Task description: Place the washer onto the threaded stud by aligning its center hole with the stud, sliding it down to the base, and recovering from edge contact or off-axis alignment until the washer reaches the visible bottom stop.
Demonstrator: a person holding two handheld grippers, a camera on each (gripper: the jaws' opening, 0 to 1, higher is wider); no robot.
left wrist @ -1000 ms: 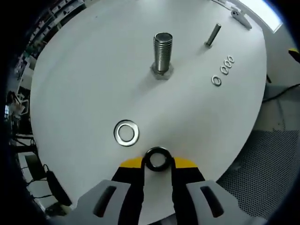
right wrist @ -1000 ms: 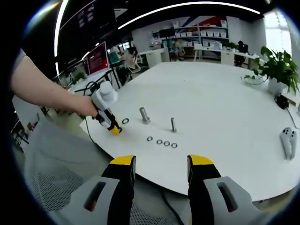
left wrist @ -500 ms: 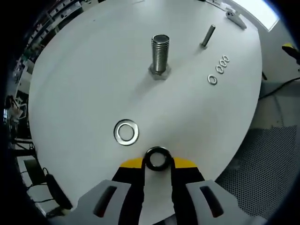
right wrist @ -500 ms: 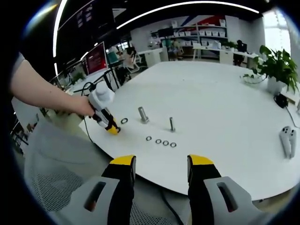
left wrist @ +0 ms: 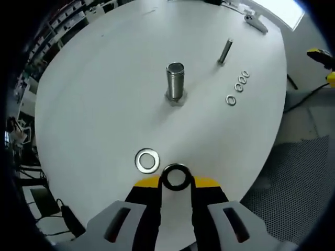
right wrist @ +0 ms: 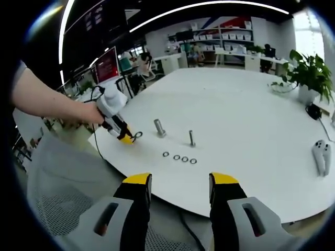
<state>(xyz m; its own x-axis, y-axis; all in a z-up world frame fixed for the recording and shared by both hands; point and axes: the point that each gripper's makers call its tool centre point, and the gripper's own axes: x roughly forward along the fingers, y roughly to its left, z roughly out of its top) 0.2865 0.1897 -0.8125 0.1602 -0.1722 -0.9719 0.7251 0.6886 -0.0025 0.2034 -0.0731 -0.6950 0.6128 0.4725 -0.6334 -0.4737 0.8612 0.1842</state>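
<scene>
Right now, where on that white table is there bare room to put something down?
The far stretch of the table, beyond the thick bolt and thin stud, is bare up to the plant. It is crowded near the edge: small washers and the left gripper.

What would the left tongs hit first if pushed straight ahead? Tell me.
Probably the large threaded stud: it stands ahead of the left tongs, which grip a dark washer. The flat washer lies just off to one side. Depth is unclear.
</scene>
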